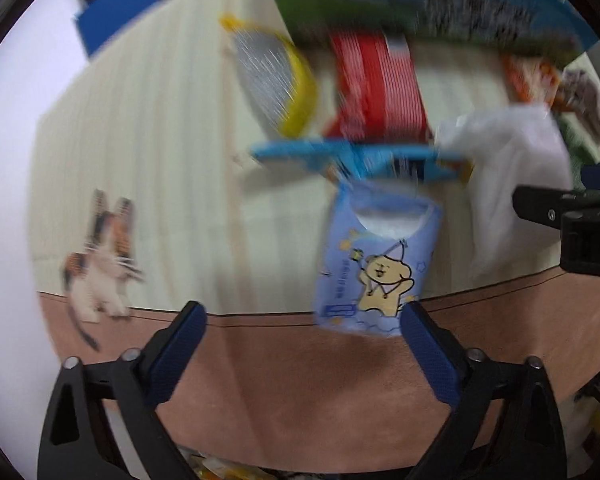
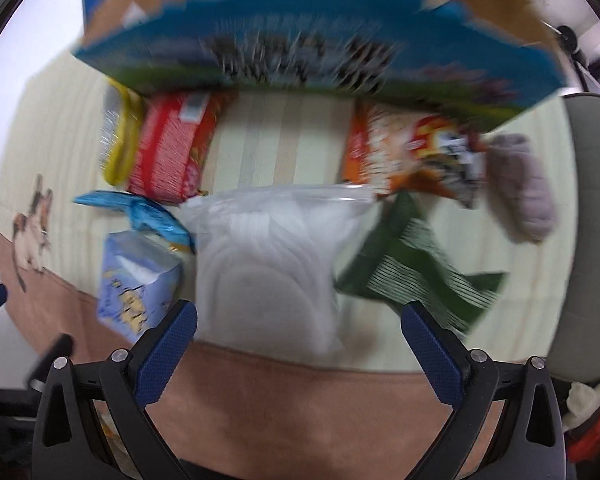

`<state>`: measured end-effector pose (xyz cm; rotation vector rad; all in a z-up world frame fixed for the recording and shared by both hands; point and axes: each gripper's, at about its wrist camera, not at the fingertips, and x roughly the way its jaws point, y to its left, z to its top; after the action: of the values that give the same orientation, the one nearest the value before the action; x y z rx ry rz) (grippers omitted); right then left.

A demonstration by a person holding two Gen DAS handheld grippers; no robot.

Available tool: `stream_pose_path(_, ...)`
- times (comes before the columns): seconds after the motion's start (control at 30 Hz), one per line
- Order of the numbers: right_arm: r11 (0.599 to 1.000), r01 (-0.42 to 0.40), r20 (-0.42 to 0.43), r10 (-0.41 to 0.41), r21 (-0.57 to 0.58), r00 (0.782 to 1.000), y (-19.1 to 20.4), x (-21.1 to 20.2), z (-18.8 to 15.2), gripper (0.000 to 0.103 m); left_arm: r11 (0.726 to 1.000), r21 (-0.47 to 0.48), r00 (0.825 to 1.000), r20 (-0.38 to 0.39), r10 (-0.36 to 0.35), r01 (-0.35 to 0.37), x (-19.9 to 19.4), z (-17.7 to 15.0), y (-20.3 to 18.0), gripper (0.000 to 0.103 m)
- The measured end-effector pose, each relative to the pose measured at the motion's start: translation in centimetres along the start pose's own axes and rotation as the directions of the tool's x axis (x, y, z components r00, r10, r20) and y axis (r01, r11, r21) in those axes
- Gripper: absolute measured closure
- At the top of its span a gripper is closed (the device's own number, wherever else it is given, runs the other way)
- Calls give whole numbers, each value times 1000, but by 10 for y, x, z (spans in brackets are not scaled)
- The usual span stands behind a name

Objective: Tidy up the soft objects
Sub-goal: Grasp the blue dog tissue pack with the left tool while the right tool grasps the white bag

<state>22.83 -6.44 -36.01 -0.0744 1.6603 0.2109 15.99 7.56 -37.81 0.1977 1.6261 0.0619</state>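
My left gripper points down, open and empty, over the mat's brown border. Just beyond its right finger lies a light blue tissue pack with a bear print. In the right wrist view my right gripper is also open and empty, above the near end of a clear bag of white pads. The tissue pack lies left of that bag and a green striped pack lies right of it. Farther back are a red pack, an orange pack and a grey cloth roll.
A cardboard box with blue and green print stands open at the far side. A yellow-rimmed brush and a crumpled blue packet lie near the red pack. The cream mat bears a cat picture. A grey seat is at the right.
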Motion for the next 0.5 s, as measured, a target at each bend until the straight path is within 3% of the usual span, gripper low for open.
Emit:
stream_pose_path(0.13,1000,-18,-43,18,-4,999,13,28,4,0,997,15,997,-27,-74,75,23,2,-11,7)
stream_pose_path(0.3,1000,-18,-85,17,-10,996,26,58,10,0,996,60,997,-48,-62,65,41,13,-26,7)
stream_pose_path(0.4,1000,-17,-111,16,-9,994,28,70,12,5,995,71,997,-53,-60,64,50,17,-28,25)
stream_pose_path(0.5,999,-36,-124,37,10,992,24,74,7,8,994,71,995,-46,-85,88,49,17,-24,36)
